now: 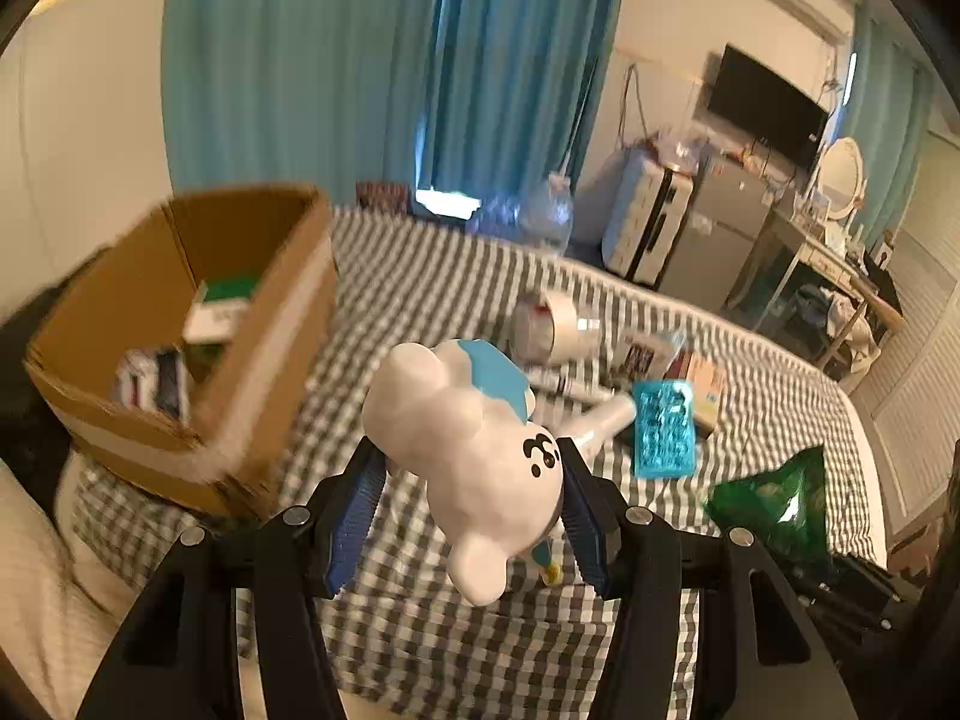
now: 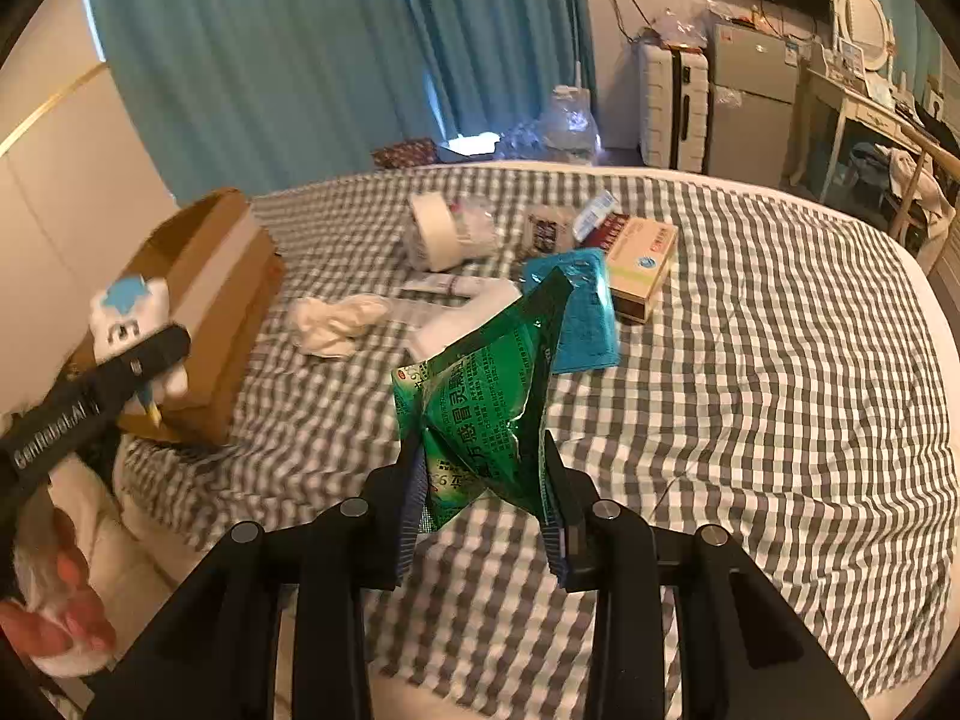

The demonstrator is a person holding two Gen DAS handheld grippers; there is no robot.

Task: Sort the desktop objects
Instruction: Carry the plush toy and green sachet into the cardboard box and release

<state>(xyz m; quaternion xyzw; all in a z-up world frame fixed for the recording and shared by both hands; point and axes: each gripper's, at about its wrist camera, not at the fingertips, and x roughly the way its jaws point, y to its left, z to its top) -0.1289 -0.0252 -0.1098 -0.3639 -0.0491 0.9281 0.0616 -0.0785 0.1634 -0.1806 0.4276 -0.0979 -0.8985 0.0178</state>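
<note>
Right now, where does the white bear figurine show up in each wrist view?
Left wrist view: the white bear figurine fills the lower centre, clamped in the left gripper.
Right wrist view: it sits small at the left edge, held in front of the cardboard box.
Shared landmark: the cardboard box, on the checked cloth in both views.

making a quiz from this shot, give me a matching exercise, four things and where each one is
Things:
1. white bear toy
2. green packet
3. cardboard box
4. blue tray

Places:
A. flat on the checked cover
B. in the right hand-held gripper
C. at the cover's left edge
D. in the left hand-held gripper

Pairs: 1-D, 2-B, 3-C, 4-A
</note>
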